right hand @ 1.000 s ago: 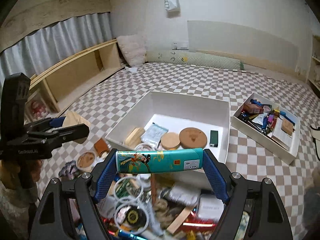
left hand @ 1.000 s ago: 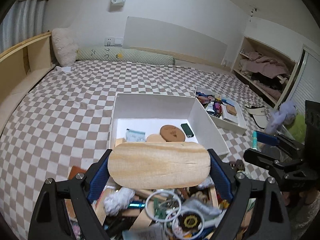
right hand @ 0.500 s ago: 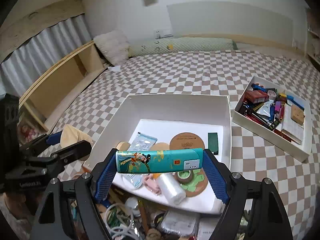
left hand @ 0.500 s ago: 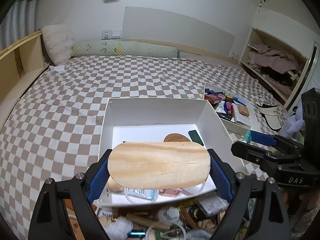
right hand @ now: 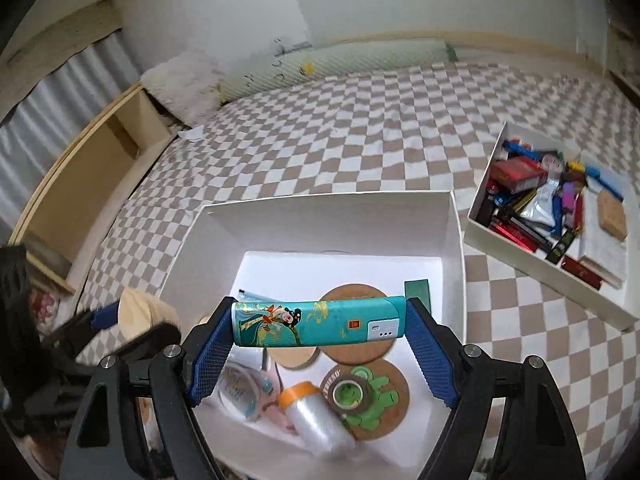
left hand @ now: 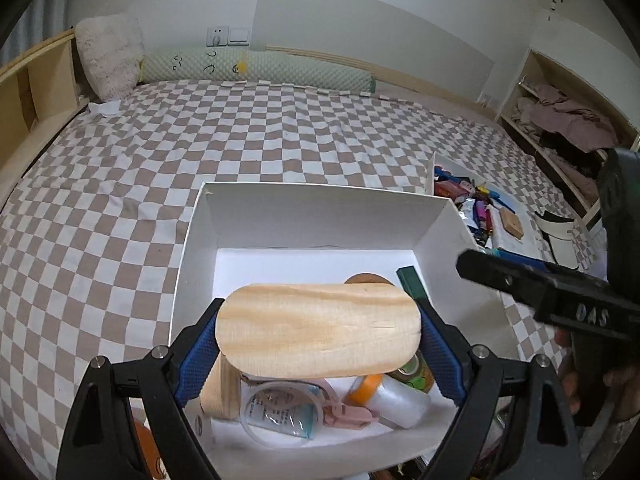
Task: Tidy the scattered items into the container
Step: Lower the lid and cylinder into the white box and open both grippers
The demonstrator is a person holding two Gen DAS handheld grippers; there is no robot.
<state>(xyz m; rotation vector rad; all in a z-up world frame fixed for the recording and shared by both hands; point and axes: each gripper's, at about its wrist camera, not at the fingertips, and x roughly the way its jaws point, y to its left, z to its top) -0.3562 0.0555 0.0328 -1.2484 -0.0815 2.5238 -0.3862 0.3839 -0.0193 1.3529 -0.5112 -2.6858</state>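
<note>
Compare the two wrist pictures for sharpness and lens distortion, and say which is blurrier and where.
Left wrist view: mostly sharp; the oval pale wooden board shows clear grain, and fisheye bending curves the checked bedspread. Right wrist view: blurrier, with smeared far wall and pillows, and soft items in the white cardboard box; the teal illustrated case stays crisp.

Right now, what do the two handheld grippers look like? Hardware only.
Both match. The left gripper and the right gripper each have black angular finger arms with silver screw heads and blue cross-hatched pads. The right gripper's black body reads "DAS" in raised letters in the left view. No cables or sleeves visible.
</note>
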